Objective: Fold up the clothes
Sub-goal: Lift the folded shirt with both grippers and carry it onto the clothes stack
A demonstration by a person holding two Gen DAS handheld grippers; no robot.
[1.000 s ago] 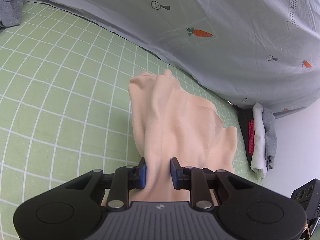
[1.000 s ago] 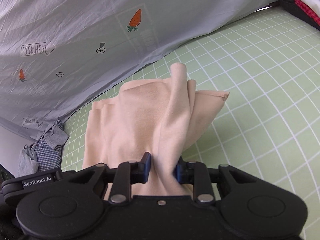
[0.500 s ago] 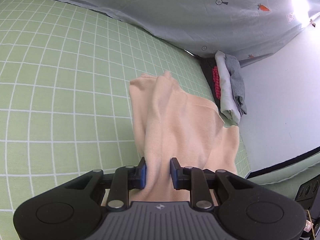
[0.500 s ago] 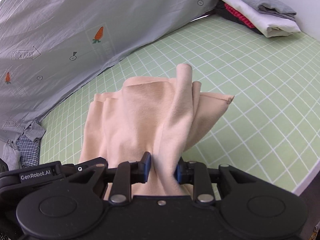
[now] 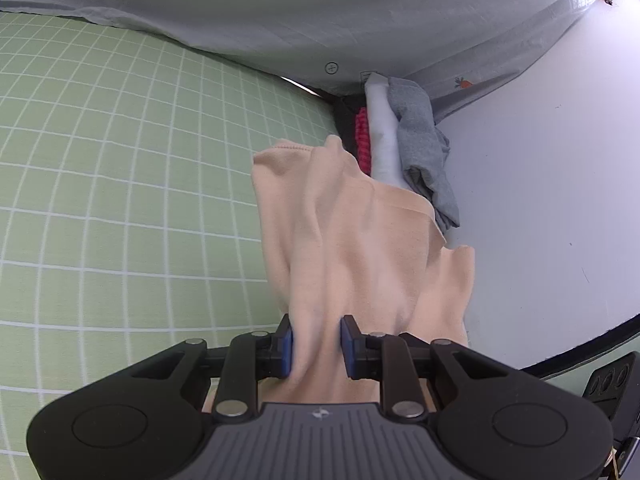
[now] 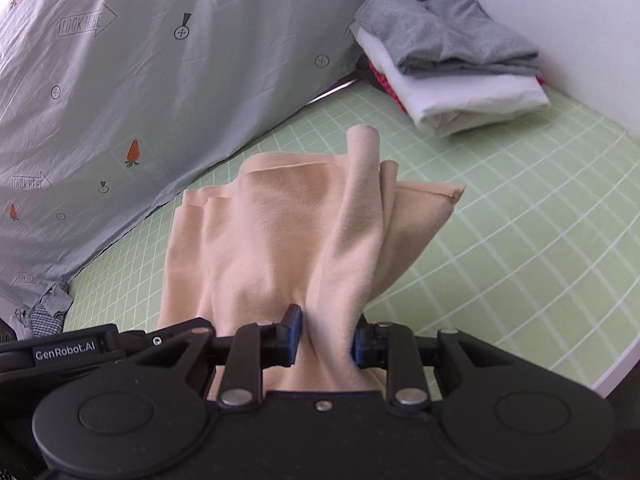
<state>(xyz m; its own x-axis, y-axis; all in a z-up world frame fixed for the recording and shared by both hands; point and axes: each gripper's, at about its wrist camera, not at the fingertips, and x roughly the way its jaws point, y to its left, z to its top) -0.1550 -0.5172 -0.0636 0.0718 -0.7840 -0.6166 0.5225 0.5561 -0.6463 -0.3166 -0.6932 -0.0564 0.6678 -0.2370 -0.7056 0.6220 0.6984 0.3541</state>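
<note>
Hanging in soft folds, the peach garment (image 5: 360, 248) is gripped at its near edge by both claws and drapes forward from them above the green grid mat (image 5: 120, 200). In the left wrist view the left claw (image 5: 316, 346) has its blue pads pressed narrow on a bunched ridge of the fabric, which runs up between them and spreads out ahead; a stitched hem shows at the far left corner of the cloth. In the right wrist view the right claw (image 6: 326, 340) pinches another gathered fold in the same narrow way, and the peach garment (image 6: 288, 240) fans out with a rolled ridge standing up at its far edge and a hemmed corner jutting to the right. Whether the cloth's far end touches the mat or hangs just clear of it is hard to tell from these angles.

Beyond the garment, in the far corner of the mat, sits a stack of folded clothes (image 6: 452, 68): a grey piece on top, a white one under it, and something red and something dark below. In the left view the same stack (image 5: 404, 148) appears just past the cloth's far edge, against a white wall (image 5: 540, 200). A grey sheet printed with carrots (image 6: 160, 80) rises along the mat's back edge. At the far left of the right view, a small heap of grey and checked clothes (image 6: 44, 312) lies on the mat by the sheet.
</note>
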